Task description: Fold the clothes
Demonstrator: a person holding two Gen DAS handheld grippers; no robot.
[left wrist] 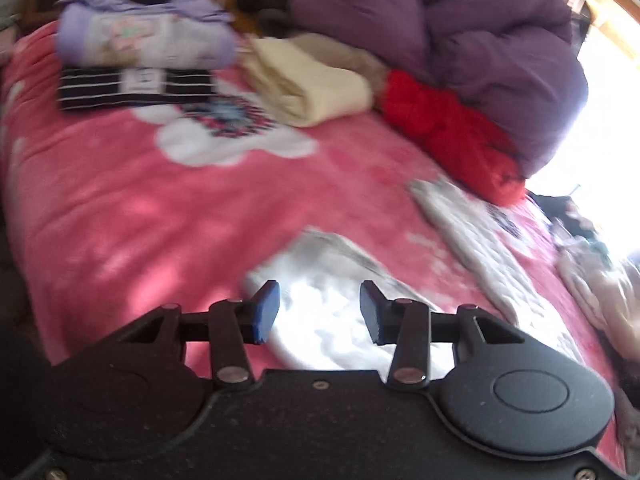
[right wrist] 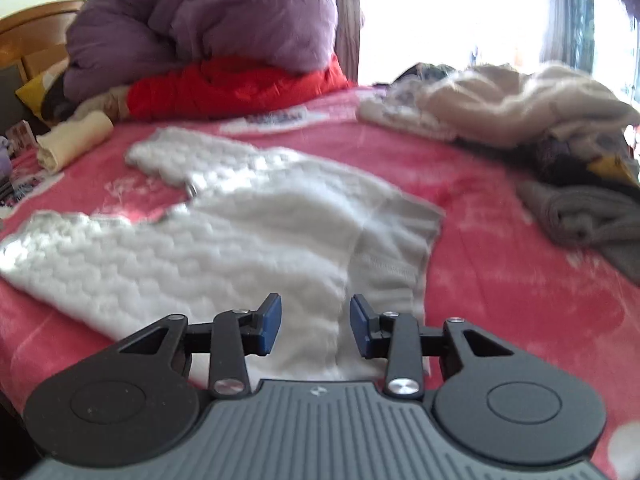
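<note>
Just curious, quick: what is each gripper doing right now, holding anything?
Left gripper: open, holding nothing, above the white knitted garment.
Right gripper: open, holding nothing, over the same garment.

This is a bedroom in a home. A bed covered by a pink fleece blanket [left wrist: 120,208] with white flower prints fills both views, a wooden headboard [right wrist: 32,28] rises at its far edge, and a bunched purple duvet [left wrist: 460,40] lies near that end. Folded clothes [left wrist: 144,40] sit near one far corner, and bright daylight enters through a curtained window [right wrist: 440,20] beside the bed.
</note>
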